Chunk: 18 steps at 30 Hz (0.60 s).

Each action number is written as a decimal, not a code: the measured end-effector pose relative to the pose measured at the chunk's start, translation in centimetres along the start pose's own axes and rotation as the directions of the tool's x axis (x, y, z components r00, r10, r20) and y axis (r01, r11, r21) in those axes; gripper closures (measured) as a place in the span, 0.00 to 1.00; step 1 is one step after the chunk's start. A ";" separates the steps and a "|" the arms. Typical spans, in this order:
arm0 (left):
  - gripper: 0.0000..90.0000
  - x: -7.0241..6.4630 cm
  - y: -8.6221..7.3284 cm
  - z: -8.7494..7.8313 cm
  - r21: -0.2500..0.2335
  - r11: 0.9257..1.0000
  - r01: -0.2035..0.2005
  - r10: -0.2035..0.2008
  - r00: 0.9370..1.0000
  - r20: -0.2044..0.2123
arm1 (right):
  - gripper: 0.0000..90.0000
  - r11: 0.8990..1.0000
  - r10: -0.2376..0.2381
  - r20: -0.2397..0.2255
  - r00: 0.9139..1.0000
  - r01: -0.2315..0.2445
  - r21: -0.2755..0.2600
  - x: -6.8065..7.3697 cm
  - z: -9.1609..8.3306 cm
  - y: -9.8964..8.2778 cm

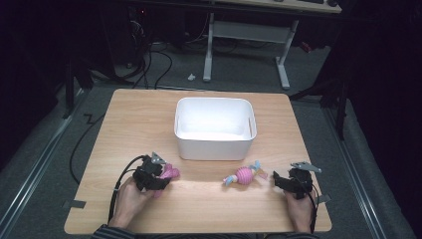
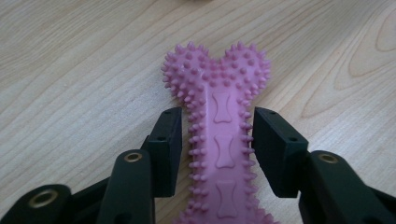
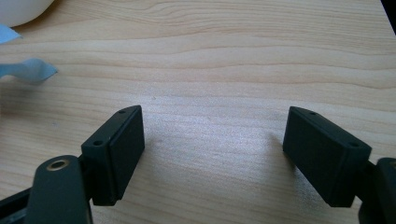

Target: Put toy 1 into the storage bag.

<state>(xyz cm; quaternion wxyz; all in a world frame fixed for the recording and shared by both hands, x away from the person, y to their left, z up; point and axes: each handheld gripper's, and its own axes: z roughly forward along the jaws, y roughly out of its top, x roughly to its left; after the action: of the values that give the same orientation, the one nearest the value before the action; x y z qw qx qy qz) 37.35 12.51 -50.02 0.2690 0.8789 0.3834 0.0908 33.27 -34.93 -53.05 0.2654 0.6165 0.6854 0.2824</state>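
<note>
Your left gripper has its fingers at the spikes of one pink bone toy lying on the tabletop, seemingly just touching. Your right gripper has its fingers spread, holding nothing. Between your hands lies one pink ball toy; beyond stands one white bin.

Bin stood on table, toward its far middle. Spiked bone toy lay near-left of bin, between the jaws of left gripper. Ball toy lay just before bin; right gripper near-right of bin.
</note>
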 end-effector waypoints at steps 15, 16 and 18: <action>0.66 -0.4 0.4 -0.9 -0.033 0.999 -0.027 0.028 1.000 0.012 | 0.23 1.000 0.000 0.000 1.000 0.000 0.000 0.0 0.0 0.0; 0.66 -0.3 0.4 -1.0 -0.042 0.999 -0.020 0.021 1.000 0.022 | 0.23 1.000 0.000 0.000 1.000 0.000 0.000 0.0 0.0 0.0; 0.66 -0.1 0.4 -1.3 -0.062 0.998 -0.003 0.005 0.999 0.043 | 0.23 1.000 0.000 0.000 1.000 0.000 0.000 0.0 0.0 0.0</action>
<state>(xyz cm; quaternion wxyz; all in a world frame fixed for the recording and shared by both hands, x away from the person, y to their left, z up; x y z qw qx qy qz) 37.06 12.79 -48.73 0.3040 0.8727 0.3726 0.0840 33.27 -34.93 -53.05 0.2655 0.6164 0.6854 0.2824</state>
